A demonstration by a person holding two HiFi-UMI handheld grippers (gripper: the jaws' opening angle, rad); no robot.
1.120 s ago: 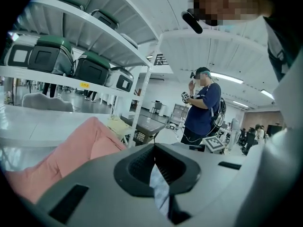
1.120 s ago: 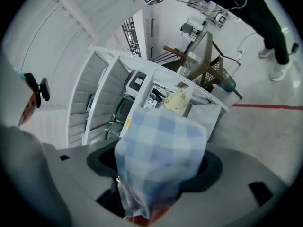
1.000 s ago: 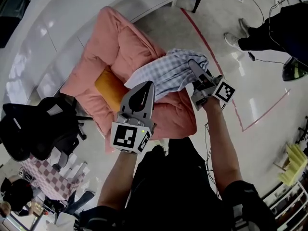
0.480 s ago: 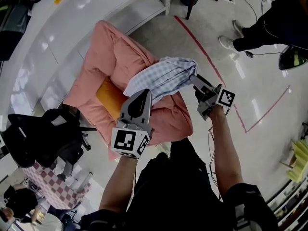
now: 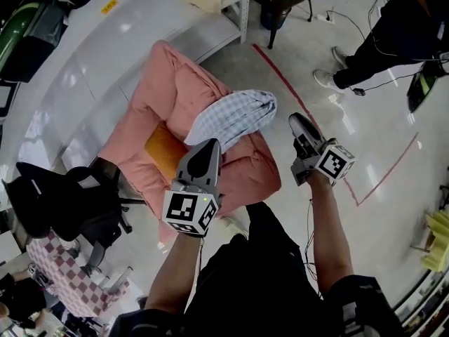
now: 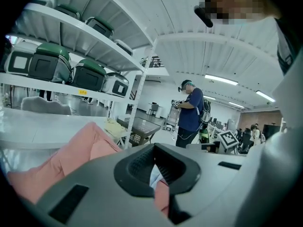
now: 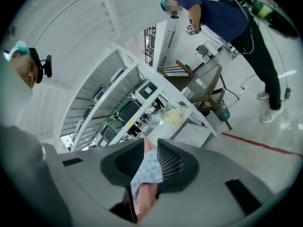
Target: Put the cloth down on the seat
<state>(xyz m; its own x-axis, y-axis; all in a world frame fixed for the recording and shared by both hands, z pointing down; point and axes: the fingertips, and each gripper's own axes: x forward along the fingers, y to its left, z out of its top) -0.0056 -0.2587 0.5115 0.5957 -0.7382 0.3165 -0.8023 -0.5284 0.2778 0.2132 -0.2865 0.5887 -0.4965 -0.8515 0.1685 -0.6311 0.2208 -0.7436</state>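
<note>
On pink seat (image 5: 168, 83), checked cloth (image 5: 235, 118) lay bunched near edge, untouched. Left gripper (image 5: 208, 144): jaws together, empty. Right gripper (image 5: 298, 122): jaws had just been closing, narrowly apart, empty. Risk: cloth could slip off edge; nearby left gripper might snag it.

Bright, even indoor light.
Ceiling strips (image 6: 220, 79) glow; the glossy floor (image 5: 372, 118) shows glare; fisheye edges bend and darken.

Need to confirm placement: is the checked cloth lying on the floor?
No, in the head view the checked cloth lies bunched on top of the pink seat.
</note>
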